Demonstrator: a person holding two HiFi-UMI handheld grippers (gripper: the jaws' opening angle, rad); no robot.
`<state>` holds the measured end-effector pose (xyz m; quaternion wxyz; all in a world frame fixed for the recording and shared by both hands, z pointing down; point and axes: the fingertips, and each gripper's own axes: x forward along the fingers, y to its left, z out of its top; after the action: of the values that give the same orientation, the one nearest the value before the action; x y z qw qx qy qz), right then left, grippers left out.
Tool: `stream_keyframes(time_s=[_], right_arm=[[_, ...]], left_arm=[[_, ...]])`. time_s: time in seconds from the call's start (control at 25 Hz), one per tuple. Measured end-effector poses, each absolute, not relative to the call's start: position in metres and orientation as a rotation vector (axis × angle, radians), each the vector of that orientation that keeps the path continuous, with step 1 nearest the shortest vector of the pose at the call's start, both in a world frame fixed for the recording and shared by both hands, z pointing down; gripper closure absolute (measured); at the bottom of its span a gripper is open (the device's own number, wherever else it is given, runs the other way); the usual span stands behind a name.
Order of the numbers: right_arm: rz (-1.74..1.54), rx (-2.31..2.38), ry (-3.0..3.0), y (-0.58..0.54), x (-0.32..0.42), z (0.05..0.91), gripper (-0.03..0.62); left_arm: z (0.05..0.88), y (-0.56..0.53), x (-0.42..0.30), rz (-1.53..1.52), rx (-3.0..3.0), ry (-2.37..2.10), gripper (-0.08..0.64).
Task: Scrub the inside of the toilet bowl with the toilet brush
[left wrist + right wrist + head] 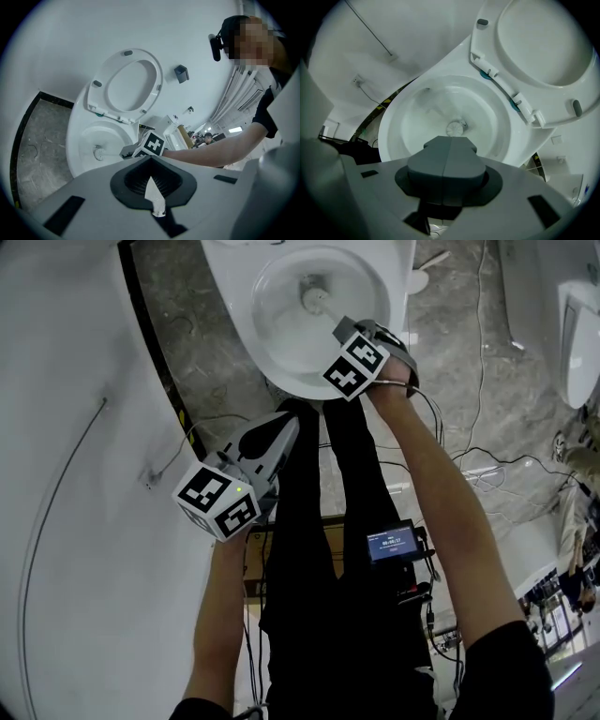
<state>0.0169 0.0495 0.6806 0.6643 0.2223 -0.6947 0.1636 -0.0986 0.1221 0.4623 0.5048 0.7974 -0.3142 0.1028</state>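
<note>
The white toilet bowl (281, 381) is at the top of the head view, with its seat (154, 75) raised. The toilet brush head (314, 298) sits low inside the bowl near the drain, and also shows beyond the jaws in the right gripper view as a round brush head (455, 127). My right gripper (342, 329) hangs over the bowl's near rim, its jaws pressed together on the brush handle. My left gripper (286, 423) is held back below the bowl, beside the person's legs, with its tips together and a small white scrap at the jaws (152, 197).
Grey marble floor (450, 381) surrounds the toilet, with loose cables (469, 460) to the right. A second white fixture (581, 324) stands at far right. A white wall (75, 474) with a black base strip runs along the left. A small screen device (392, 545) hangs at the person's waist.
</note>
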Motion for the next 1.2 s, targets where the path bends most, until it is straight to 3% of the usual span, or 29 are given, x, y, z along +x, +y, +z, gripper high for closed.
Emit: stream_keyframes(time_s=[0.56, 1.2], right_arm=[[0.350, 0.438, -1.566, 0.050, 0.012, 0.681, 0.437], [0.319, 0.307, -1.597, 0.101, 0.040, 0.626, 0.437]], left_arm=[[0.456, 0.139, -0.107, 0.226, 1.924, -0.807, 0.551], [0.387, 0.133, -0.070, 0.208, 1.957, -0.849, 0.551]])
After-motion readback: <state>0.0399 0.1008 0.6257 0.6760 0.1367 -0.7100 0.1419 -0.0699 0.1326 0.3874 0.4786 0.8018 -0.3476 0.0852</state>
